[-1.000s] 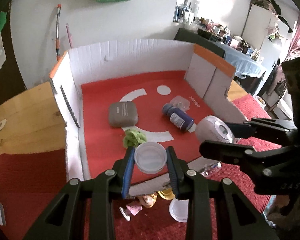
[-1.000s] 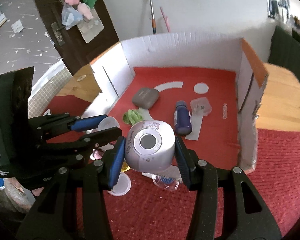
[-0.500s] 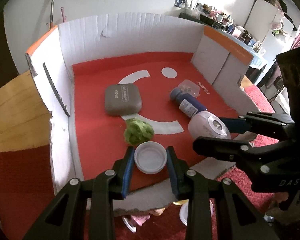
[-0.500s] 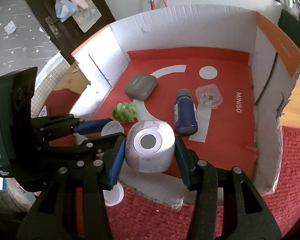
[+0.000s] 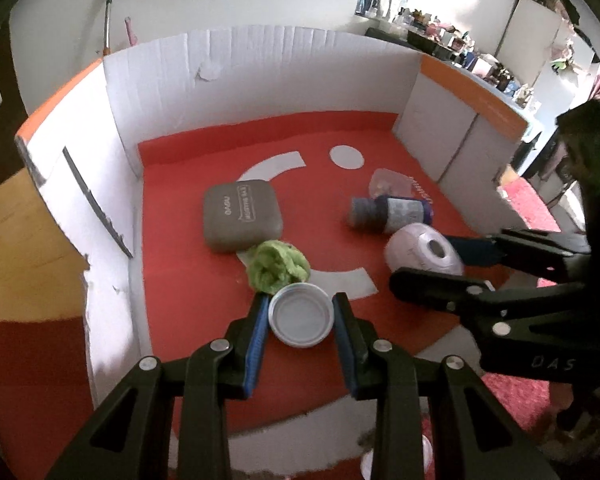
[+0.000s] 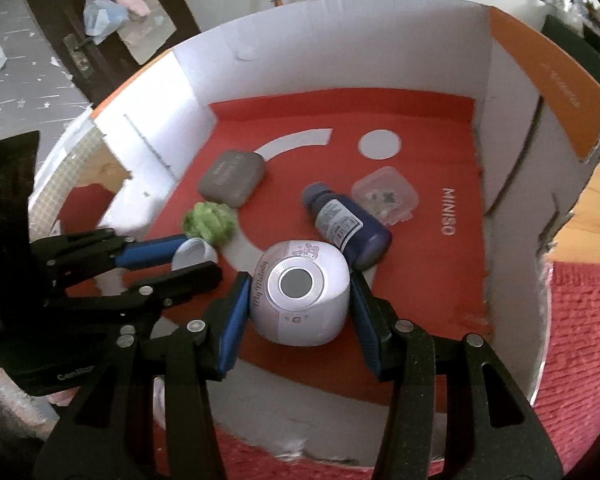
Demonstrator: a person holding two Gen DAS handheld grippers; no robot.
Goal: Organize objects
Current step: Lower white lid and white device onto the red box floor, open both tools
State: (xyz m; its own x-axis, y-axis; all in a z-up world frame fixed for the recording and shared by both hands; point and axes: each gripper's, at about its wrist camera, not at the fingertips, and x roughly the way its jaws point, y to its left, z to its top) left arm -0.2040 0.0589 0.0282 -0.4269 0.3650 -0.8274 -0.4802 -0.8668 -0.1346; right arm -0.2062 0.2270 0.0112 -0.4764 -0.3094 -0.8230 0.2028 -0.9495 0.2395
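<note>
A: Left gripper (image 5: pixel 301 314): blue pads clamped on a small white round lid (image 5: pixel 301 315), smooth plastic, hollow side toward the camera. Its underside is hidden.

B: Right gripper (image 6: pixel 300 300): closed on a pale rounded speaker (image 6: pixel 300 296), glossy, grey disc on its face, print too blurred to read.

A: Just ahead of the lid, a fuzzy green clump (image 5: pixel 278 266), touching or nearly touching, cannot tell. Beyond it a grey rounded case (image 5: pixel 241 215), matte.

B: Ahead of the speaker, a dark blue bottle (image 6: pixel 346 226) on its side; a clear square container (image 6: pixel 384 196) beside it, contents unclear.

A: All inside a cardboard box (image 5: pixel 260 68), red floor, white ribbed walls, ragged near edge. Far floor is bare.
</note>
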